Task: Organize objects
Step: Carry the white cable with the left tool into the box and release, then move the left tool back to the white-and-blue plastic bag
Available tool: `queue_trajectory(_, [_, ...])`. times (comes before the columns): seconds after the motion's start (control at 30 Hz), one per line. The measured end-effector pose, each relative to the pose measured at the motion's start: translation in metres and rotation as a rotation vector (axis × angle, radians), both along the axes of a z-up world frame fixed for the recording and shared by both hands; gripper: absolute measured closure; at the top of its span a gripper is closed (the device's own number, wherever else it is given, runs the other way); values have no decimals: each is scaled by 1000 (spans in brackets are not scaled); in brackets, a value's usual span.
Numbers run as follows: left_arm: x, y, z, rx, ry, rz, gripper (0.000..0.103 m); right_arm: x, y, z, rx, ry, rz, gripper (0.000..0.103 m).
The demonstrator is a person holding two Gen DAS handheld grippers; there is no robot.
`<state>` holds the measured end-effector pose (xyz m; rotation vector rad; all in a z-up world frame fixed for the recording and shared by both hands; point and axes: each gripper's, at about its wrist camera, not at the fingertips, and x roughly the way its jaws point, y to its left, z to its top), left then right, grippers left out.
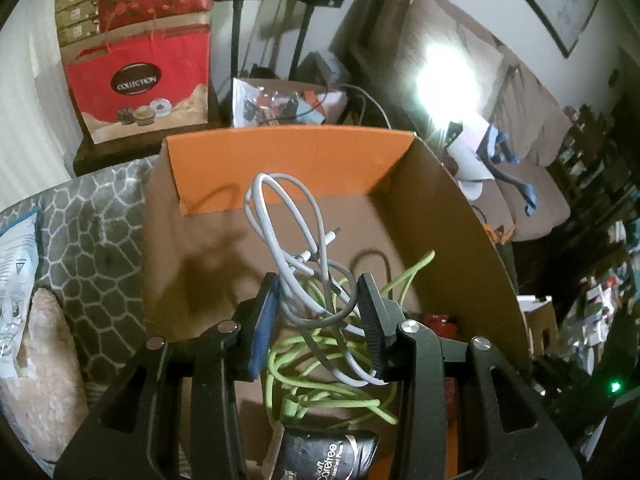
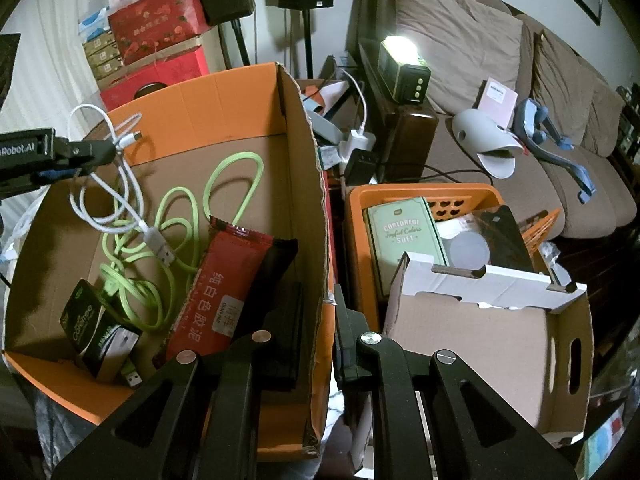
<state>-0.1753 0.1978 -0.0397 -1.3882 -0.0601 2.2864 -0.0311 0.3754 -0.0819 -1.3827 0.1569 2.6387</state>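
My left gripper (image 1: 320, 316) hangs over the open orange cardboard box (image 1: 280, 160), shut on a looped white cable (image 1: 280, 216). In the right wrist view the same gripper (image 2: 104, 152) enters from the left, and the white cable (image 2: 120, 200) dangles from it into the box (image 2: 240, 100). On the box floor lie a green cable (image 2: 180, 208), a red packet (image 2: 224, 280) and a black tissue pack (image 2: 84, 316). My right gripper (image 2: 324, 316) is shut on the box's right wall, one finger inside and one outside.
An orange basket (image 2: 420, 194) holding a green book and a white cardboard box (image 2: 480, 340) stand right of the big box. Behind them are a brown sofa (image 2: 560, 184) and a lit lamp (image 2: 400, 64). Red gift bags (image 1: 140, 80) stand at the back left.
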Motion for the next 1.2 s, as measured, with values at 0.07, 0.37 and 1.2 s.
queue_trajectory(0.07, [0, -1, 0, 3, 2, 2, 55, 0, 0, 0, 0, 0, 0, 92])
queue_trajectory(0.37, [4, -18, 15, 9, 38, 25, 37, 0, 0, 0, 0, 1, 0, 92])
queue_trajectory(1.2, [16, -134, 43, -77, 157, 174, 37, -4, -3, 1, -5, 6, -4, 92])
